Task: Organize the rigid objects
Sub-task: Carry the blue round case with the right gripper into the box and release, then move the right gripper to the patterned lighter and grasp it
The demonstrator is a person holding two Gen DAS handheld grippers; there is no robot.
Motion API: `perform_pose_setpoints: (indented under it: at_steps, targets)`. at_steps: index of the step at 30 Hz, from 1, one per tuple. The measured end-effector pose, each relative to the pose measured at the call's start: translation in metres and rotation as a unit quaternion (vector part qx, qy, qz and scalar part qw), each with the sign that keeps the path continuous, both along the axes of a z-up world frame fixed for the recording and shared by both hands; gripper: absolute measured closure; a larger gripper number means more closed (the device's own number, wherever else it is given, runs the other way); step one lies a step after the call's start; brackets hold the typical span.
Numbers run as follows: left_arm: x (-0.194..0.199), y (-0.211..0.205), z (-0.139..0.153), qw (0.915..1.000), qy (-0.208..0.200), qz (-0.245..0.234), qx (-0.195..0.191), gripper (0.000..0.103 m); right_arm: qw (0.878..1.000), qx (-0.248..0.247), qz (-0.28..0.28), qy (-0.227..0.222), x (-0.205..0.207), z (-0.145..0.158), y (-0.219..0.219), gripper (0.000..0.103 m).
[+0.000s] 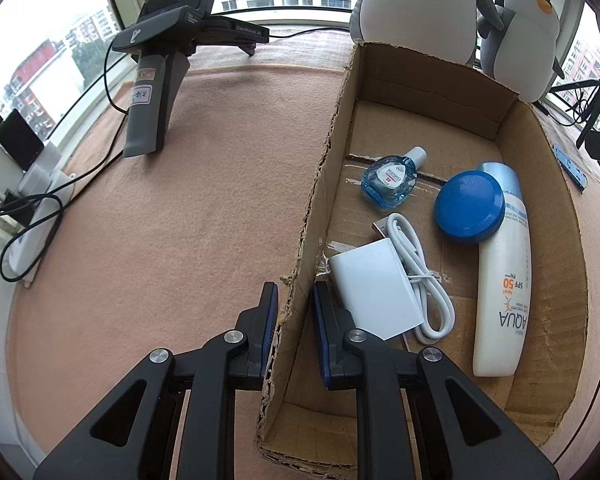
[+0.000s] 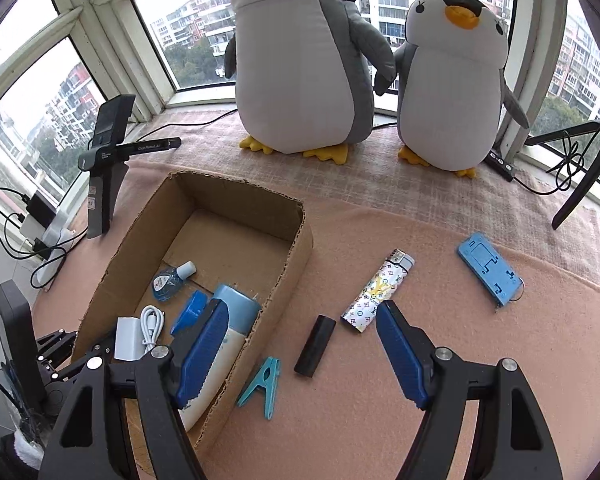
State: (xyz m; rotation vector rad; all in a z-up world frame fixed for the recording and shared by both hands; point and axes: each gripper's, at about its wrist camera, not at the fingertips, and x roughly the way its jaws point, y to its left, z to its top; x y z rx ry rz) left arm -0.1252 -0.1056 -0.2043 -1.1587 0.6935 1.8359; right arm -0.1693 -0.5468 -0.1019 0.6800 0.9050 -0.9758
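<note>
An open cardboard box [image 1: 320, 184] [image 2: 296, 256] lies on the pink cloth. Inside it are a white sunscreen bottle [image 1: 500, 280] [image 2: 236, 320], a round blue lid [image 1: 470, 212], a small blue dropper bottle [image 1: 392, 178] [image 2: 168, 282] and a white charger [image 1: 376, 292] with its cable. My left gripper [image 1: 294, 294] is shut on the box's left wall. My right gripper [image 2: 300, 316] stands open above the cloth beside the box. Below it lie a black tube [image 2: 315, 345], a patterned lighter [image 2: 378, 290], a teal clothes peg [image 2: 262, 386] and a blue phone stand [image 2: 490, 274].
Two plush penguins [image 2: 308, 64] [image 2: 452, 84] stand at the back by the window. A grey device on a stand [image 1: 160, 60] [image 2: 108, 160] is at the left, with chargers and cables [image 1: 24, 184] near the sill. A black tripod leg [image 2: 580, 172] is at the right.
</note>
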Motion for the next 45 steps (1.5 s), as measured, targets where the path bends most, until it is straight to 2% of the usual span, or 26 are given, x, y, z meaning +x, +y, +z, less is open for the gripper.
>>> perform_pose_setpoints:
  at_steps: [5, 10, 14, 17, 22, 24, 28, 39, 45]
  targets:
    - [0.000, 0.000, 0.000, 1.0000, 0.000, -0.003, 0.000, 0.087, 0.999, 0.001, -0.037, 0.010, -0.022, -0.004, -0.022, 0.030]
    - [0.000, 0.000, 0.000, 0.9999, 0.000, -0.014, 0.000, 0.087, 0.996, 0.039, -0.075, -0.010, -0.041, -0.020, -0.048, 0.031]
    - [0.000, 0.000, 0.000, 0.9997, -0.001, -0.025, 0.000, 0.087, 0.993, 0.064, -0.095, -0.006, -0.044, -0.036, -0.063, 0.040]
    - [0.000, 0.000, 0.000, 0.9996, -0.001, -0.029, 0.000, 0.087, 0.992, 0.075, -0.098, 0.003, -0.040, -0.046, -0.070, 0.045]
    - [0.000, 0.000, 0.000, 0.9994, -0.001, -0.036, 0.000, 0.087, 0.990, 0.095, -0.102, 0.012, -0.035, -0.061, -0.078, 0.047]
    - [0.000, 0.000, 0.000, 0.9991, -0.001, -0.042, 0.001, 0.087, 0.989, 0.099, -0.105, 0.019, -0.033, -0.066, -0.080, 0.053]
    - [0.000, 0.000, 0.000, 0.9987, -0.001, -0.051, 0.001, 0.087, 0.989, 0.107, -0.101, 0.031, -0.030, -0.075, -0.081, 0.057]
    - [0.000, 0.000, 0.000, 0.9978, -0.001, -0.067, 0.001, 0.087, 0.990, 0.089, -0.081, 0.079, -0.022, -0.078, -0.076, 0.080]
    - [0.000, 0.000, 0.000, 0.9976, -0.002, -0.070, 0.001, 0.087, 0.991, 0.084, -0.072, 0.081, -0.030, -0.077, -0.069, 0.082]
